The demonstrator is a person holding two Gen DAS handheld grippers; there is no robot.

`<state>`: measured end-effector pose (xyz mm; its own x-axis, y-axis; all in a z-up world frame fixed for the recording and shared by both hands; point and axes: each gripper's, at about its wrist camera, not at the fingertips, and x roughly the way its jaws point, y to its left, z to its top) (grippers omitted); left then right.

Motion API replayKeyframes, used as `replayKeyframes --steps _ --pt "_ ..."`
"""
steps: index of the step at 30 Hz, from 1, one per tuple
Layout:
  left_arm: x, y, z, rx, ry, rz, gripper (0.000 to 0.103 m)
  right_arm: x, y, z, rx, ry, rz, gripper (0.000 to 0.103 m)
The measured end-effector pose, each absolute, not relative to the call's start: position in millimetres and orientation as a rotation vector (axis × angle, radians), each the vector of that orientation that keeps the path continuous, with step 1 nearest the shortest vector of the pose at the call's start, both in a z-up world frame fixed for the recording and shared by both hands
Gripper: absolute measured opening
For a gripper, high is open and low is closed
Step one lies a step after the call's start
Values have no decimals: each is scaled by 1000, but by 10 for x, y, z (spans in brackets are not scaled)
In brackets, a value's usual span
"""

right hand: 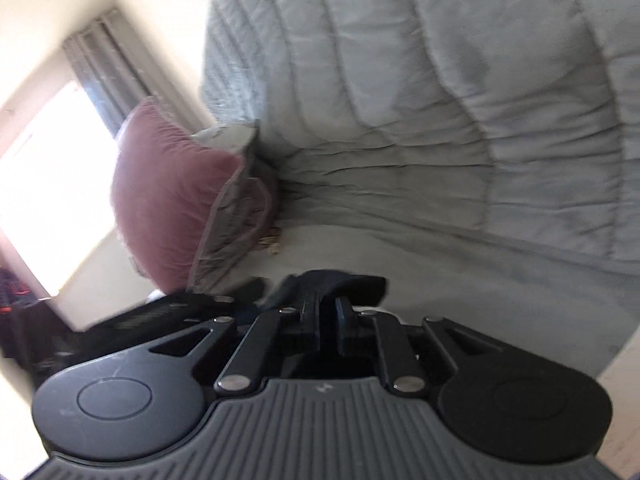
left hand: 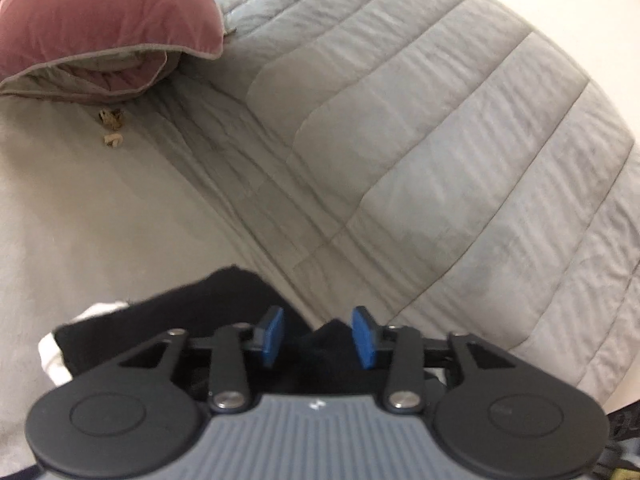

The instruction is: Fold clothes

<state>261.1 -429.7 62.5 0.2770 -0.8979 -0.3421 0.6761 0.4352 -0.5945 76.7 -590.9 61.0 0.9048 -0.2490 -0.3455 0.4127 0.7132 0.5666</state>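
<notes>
A black garment (left hand: 192,320) lies on the pale bed sheet (left hand: 100,208), low in the left wrist view. A fold of it rises between the blue pads (left hand: 362,338) of my left gripper (left hand: 318,338), whose jaws stand apart and open just above the cloth. In the right wrist view the same black garment (right hand: 344,282) bunches at the tips of my right gripper (right hand: 329,320). Its fingers are nearly together and pinch the cloth. Something white (left hand: 56,356) shows under the garment's left edge.
A grey quilted duvet (left hand: 460,140) is pushed up across the bed behind the garment. A pink cushion (left hand: 100,12) lies on the bed, with small brown scraps (left hand: 110,128) beside it. A bright window (right hand: 48,168) and grey curtain (right hand: 104,68) stand beyond the pink cushion (right hand: 168,196).
</notes>
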Motion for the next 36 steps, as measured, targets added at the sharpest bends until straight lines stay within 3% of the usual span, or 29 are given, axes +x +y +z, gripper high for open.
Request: replayKeyframes --steps 3,5,16,20,29,31,33,36 --pt "2641 -4061 789 -323 680 -1085 63 699 -5933 621 686 247 -378 16" --pt "2659 -3848 860 -278 670 -1066 67 658 -5898 659 676 248 -360 16" --pt "2969 -2033 553 -101 760 -643 70 919 -5240 913 547 359 -122 20" --pt "3106 -1474 346 -117 785 -507 70 1185 -4858 887 475 416 -42 35" --pt "3169 -1052 -96 -52 812 -507 70 1675 -4228 547 432 570 61 35" --pt "3111 -1093 -187 33 781 -491 66 1686 -4196 507 454 582 58 35" --pt "3038 -1184 -266 129 743 -483 42 1676 -4171 501 469 586 46 36" --pt "2910 -1380 -358 233 658 -433 38 1596 -4141 505 487 590 23 36"
